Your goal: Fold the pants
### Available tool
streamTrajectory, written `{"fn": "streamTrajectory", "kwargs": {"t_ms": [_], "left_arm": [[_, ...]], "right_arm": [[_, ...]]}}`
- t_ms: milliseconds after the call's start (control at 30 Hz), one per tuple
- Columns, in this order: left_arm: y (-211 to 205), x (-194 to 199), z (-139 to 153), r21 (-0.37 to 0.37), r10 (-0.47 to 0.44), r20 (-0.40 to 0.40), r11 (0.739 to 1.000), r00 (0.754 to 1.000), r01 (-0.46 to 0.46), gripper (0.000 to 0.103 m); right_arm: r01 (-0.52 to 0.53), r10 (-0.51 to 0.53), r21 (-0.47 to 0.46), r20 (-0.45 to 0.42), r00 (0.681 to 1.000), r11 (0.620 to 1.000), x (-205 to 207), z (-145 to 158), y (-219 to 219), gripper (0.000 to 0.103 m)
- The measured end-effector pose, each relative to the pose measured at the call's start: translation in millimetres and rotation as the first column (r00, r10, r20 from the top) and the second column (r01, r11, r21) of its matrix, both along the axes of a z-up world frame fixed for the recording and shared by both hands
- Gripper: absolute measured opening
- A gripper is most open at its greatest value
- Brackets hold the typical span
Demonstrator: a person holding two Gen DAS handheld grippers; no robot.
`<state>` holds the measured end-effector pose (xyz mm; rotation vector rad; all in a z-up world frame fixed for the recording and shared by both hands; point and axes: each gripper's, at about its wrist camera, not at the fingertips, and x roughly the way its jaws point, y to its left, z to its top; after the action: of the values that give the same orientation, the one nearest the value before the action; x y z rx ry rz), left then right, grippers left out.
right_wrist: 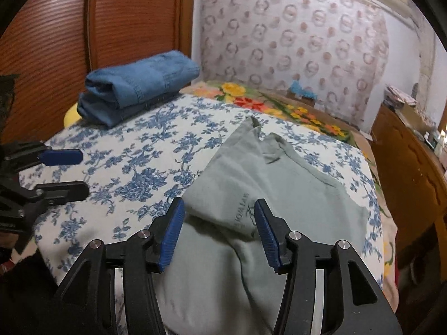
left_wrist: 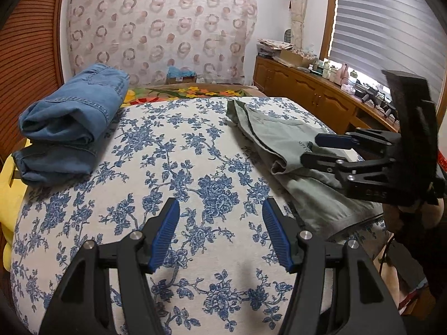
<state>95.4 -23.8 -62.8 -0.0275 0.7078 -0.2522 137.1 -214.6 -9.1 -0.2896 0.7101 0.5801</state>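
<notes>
1. Blue ribbed pads line the left gripper, whose jaws stand apart with nothing between them, hovering over bare blue-flowered bedspread.
2. Sage-green pants lie folded on the bedspread, at 3 o'clock in the left wrist view and filling the near centre of the right wrist view; a small dark print marks the top layer, and a rounded fold edge faces the camera.
3. The right gripper hangs over those pants, released; its pads do not press the cloth.
4. Folded blue denim jeans sit in a thick stack at 10 o'clock, well apart from the green pair.
5. Farther off, a bright floral blanket shows at 12 o'clock, then a circle-patterned curtain.
</notes>
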Motion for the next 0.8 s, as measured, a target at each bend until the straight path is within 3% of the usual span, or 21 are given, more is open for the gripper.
{"fn": "streamTrajectory", "kwargs": {"t_ms": [267, 400, 467, 500, 533, 700, 800], "left_arm": [[3, 0, -6, -0.003, 0.004, -0.014, 1.000, 1.000, -0.005, 0.061], [2, 0, -9, -0.006, 0.004, -0.020, 1.000, 1.000, -0.005, 0.061], [2, 0, -10, -0.006, 0.002, -0.021, 1.000, 1.000, -0.002, 0.061], [1, -1, -10, -0.005, 0.001, -0.023, 1.000, 1.000, -0.001, 0.061], [1, -1, -11, -0.005, -0.001, -0.024, 1.000, 1.000, 0.001, 0.061], [-5, 1, -14, 0.000, -0.014, -0.031, 1.000, 0.999, 0.014, 0.061], [-11, 4, -16, 0.005, -0.026, -0.036, 1.000, 0.999, 0.026, 0.061]], "right_arm": [[-0.049, 0.049, -0.005, -0.084, 0.995, 0.999, 12, -16, 14, 0.053], [-0.048, 0.043, -0.052, -0.098, 0.994, 0.998, 17, -24, 21, 0.053], [-0.032, 0.026, -0.058, -0.099, 0.995, 0.998, 22, -25, 20, 0.041], [-0.025, 0.020, -0.052, -0.103, 0.994, 0.998, 24, -25, 18, 0.017], [-0.018, 0.014, -0.034, -0.108, 0.994, 0.999, 27, -23, 14, 0.010], [0.033, -0.030, 0.038, -0.084, 0.996, 0.999, 39, -1, -10, 0.005], [0.067, -0.066, 0.023, -0.062, 0.996, 0.997, 49, 7, -22, 0.004]]}}
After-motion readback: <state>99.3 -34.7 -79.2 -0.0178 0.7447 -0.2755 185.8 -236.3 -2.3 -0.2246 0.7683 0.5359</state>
